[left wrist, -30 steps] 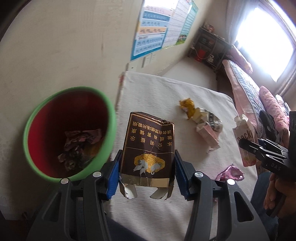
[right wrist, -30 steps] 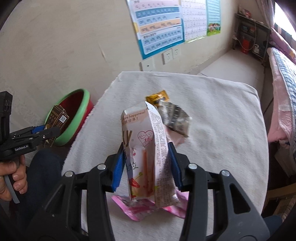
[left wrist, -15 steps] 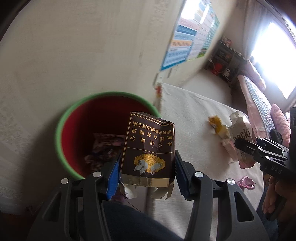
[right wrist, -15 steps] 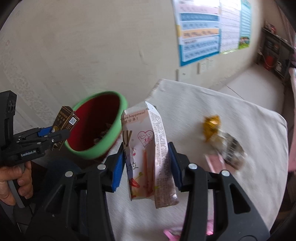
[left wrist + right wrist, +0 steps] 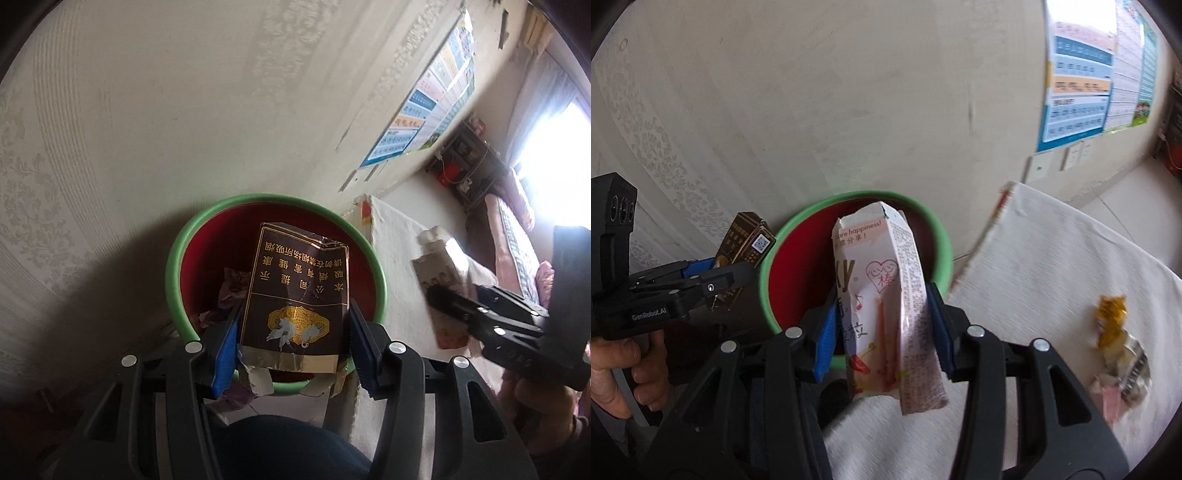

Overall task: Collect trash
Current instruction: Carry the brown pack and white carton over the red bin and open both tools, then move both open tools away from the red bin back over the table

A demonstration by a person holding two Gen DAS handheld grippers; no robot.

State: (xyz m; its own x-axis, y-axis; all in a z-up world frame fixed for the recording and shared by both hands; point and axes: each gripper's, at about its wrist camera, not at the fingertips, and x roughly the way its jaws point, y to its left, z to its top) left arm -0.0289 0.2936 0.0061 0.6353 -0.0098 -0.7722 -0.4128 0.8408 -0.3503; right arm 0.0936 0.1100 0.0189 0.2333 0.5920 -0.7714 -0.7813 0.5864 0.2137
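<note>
Left gripper clenched on a dark brown flattened cigarette pack with gold lettering and a crane emblem; blue pads press both its side edges, torn foil flaps hang below. In the left wrist view the pack sits in front of the round red bin with a green rim, which fills the centre. Crumpled purplish wrappers lie inside the bin, at 9 o'clock of the pack.

Right gripper clenched on a crushed pink-and-white snack carton with a heart print, pads on both sides, open top end up. In the right wrist view the carton overlaps the bin's mouth; bin rim at 12 o'clock of it. Left gripper and pack show at 9 o'clock, just beside the bin's rim.

White cloth-covered table at 3 o'clock of the bin. Yellow wrapper and a blurred pile of other scraps on the cloth at 3–4 o'clock.
</note>
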